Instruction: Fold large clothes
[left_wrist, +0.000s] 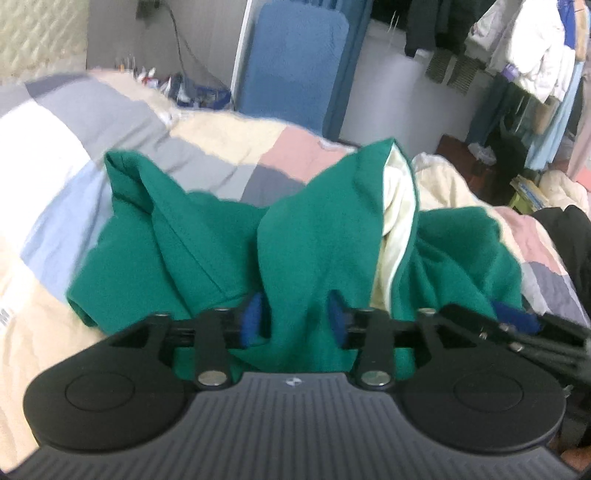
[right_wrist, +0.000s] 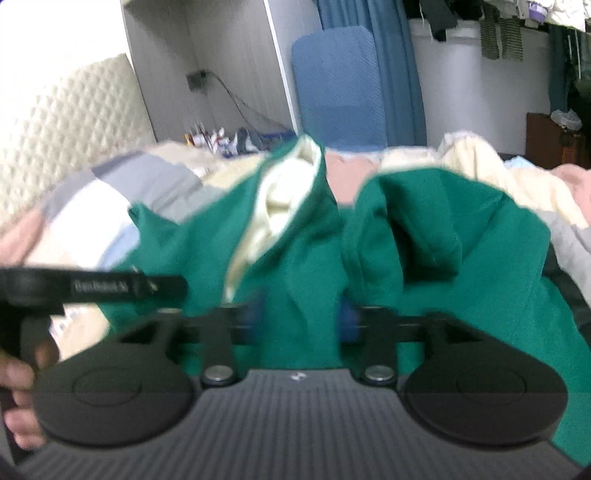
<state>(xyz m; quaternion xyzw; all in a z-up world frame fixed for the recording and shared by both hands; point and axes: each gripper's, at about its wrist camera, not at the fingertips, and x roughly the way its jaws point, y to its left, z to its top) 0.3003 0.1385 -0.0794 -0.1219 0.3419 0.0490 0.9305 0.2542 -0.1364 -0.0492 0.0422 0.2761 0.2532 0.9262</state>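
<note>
— Left wrist view: left gripper (left_wrist: 295, 321) released, blue pads (left_wrist: 251, 317) apart, a ridge of the green garment (left_wrist: 314, 240) standing loose between them, not pinched.

— Right wrist view: right gripper (right_wrist: 304, 317) likewise let go, green cloth bunched in the gap, pads blurred.

— Garment's place?

— Heaped on the patchwork quilt (left_wrist: 110, 122), just ahead of both tools, cream lining (left_wrist: 397, 206) showing. Right gripper just beside the left.

home bedrm | patchwork quilt (left_wrist: 155, 122) (bed), hung clothes (left_wrist: 532, 62)
</note>
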